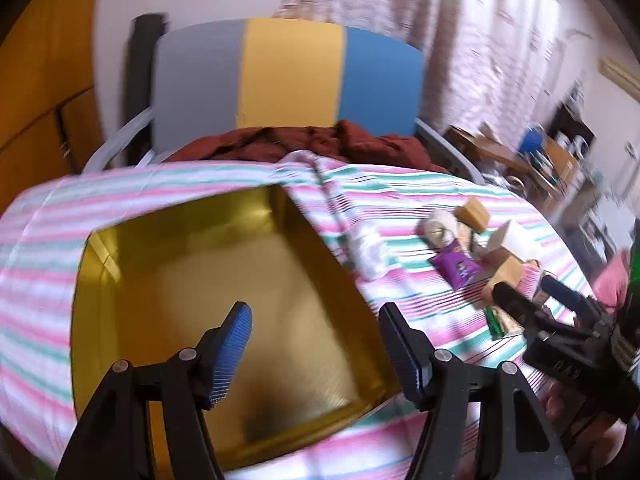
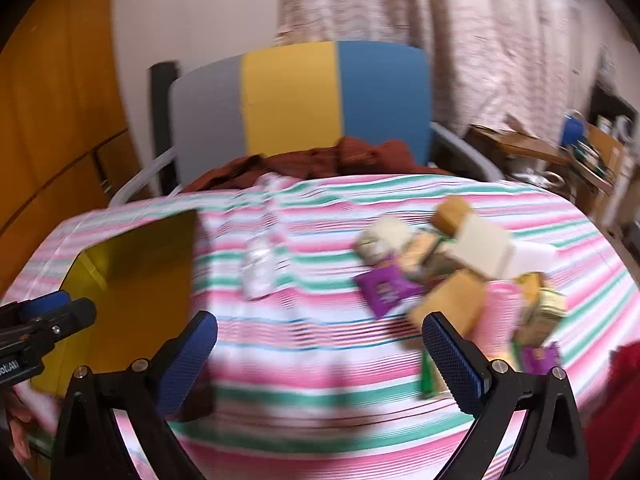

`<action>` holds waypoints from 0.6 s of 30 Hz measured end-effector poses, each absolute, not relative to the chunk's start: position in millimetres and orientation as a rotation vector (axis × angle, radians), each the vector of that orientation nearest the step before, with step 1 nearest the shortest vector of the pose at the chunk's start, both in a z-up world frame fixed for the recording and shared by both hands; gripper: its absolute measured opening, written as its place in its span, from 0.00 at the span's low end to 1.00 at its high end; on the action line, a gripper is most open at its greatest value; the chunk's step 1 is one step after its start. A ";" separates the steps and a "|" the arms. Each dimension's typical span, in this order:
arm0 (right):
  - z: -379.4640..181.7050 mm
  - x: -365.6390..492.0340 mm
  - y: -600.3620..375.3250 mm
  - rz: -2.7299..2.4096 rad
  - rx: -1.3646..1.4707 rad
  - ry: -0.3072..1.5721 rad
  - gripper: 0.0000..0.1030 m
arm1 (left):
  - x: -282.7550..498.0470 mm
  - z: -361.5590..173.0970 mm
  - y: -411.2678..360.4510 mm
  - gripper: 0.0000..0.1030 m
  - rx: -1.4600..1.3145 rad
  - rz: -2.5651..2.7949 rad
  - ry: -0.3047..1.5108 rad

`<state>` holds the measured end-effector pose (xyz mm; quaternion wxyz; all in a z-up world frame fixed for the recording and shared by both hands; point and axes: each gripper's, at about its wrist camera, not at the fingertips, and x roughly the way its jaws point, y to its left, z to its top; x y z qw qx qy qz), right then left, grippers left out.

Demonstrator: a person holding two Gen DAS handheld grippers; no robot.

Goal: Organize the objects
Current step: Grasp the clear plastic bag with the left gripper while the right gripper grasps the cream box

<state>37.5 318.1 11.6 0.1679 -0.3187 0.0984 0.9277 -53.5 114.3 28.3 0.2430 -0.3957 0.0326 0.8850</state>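
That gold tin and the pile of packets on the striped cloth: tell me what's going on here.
A person holds a claw in each hand over a table with a pink, green and white striped cloth. The left claw hangs open above the empty square gold tin. The right claw is open too, empty, beside the pile of small packets and blocks. Nothing has gone into the tin yet.

One gold tin (image 1: 224,300), two purple packets (image 2: 384,292) (pile blurred).
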 end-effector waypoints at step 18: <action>44.7 52.5 486.2 2.403 -0.641 0.484 1.00 | -146.5 -27.6 263.8 0.54 -1.234 2.148 0.497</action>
